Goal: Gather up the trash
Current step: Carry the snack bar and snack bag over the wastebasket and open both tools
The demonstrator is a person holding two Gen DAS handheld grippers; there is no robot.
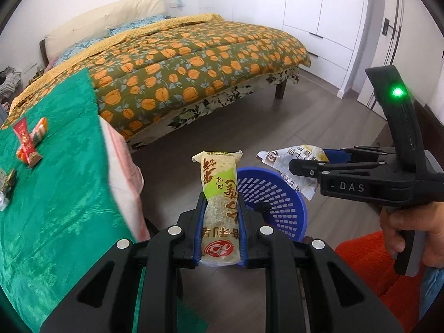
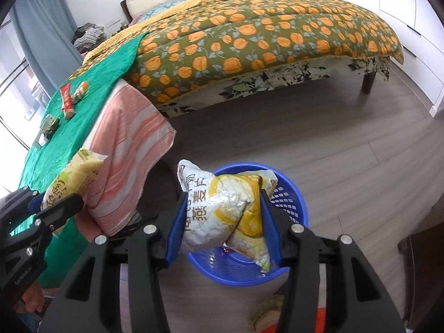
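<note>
Tongs both grip trash: left gripper [image 1: 220, 222] squeezes a snack bar [image 1: 220, 202], right gripper [image 2: 222, 222] pinches a crumpled bag [image 2: 222, 208] low in frame, over the blue basket [image 2: 291, 199]. Next, I think, let go into it. Wrappers [image 2: 68, 98] wait upper left.
</note>
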